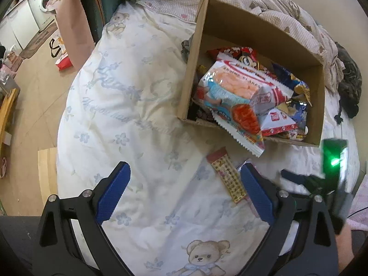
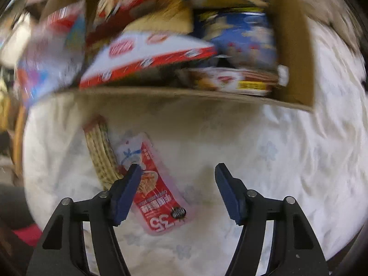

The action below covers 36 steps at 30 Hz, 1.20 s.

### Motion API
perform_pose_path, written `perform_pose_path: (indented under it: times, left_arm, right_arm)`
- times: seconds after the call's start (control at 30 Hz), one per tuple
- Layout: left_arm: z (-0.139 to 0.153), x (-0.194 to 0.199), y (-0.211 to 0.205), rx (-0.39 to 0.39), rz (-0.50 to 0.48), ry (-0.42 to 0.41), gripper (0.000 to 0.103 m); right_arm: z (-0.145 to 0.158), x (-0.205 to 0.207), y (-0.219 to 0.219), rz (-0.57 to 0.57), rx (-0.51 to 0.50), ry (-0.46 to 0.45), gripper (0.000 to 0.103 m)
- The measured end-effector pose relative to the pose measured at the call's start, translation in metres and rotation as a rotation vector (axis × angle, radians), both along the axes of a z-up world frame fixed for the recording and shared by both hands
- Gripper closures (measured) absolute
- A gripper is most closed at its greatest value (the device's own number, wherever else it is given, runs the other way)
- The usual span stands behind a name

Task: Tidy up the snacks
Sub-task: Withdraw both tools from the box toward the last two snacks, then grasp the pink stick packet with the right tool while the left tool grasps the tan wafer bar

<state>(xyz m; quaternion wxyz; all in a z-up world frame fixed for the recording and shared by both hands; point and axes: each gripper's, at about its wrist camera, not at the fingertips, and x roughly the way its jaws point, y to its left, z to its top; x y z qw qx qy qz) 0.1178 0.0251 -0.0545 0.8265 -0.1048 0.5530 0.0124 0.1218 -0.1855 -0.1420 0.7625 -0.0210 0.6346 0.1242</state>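
Observation:
An open cardboard box (image 1: 253, 30) full of snack packets stands on the bed; a big white and red chip bag (image 1: 234, 87) hangs over its near wall. A long yellow patterned snack bar (image 1: 227, 177) lies on the quilt in front of it, just inside the right finger of my open left gripper (image 1: 185, 165), untouched. The blurred right wrist view shows the same bar (image 2: 101, 151) next to a red and white pouch (image 2: 158, 195). My right gripper (image 2: 178, 166) hovers open over the pouch, whose upper part its left finger covers. Nothing is pinched.
The box wall (image 2: 161, 92) crosses the right wrist view with a white and red carton (image 2: 147, 55) and a blue bag (image 2: 243, 36) behind it. A checked blanket (image 1: 276, 2) lies behind the box. The bed's left edge drops to the floor (image 1: 36, 105). A black housing with a green light (image 1: 333, 158) is at the right.

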Motion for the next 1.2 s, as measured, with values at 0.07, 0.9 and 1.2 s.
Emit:
perform_pose_path:
  times: [0.07, 0.9, 1.2]
  left_arm:
    - [0.001, 0.001, 0.003, 0.003, 0.014, -0.003, 0.008]
    - [-0.042, 0.003, -0.026, 0.061, -0.069, 0.092, 0.008]
    - [-0.09, 0.015, -0.089, 0.074, -0.295, 0.155, 0.026]
  right_arm:
    - [-0.01, -0.005, 0.015, 0.067, -0.015, 0.041, 0.034]
    - [0.012, -0.04, 0.005, 0.119, 0.05, 0.027, 0.06]
    - [0.023, -0.043, -0.04, -0.01, 0.117, 0.016, 0.06]
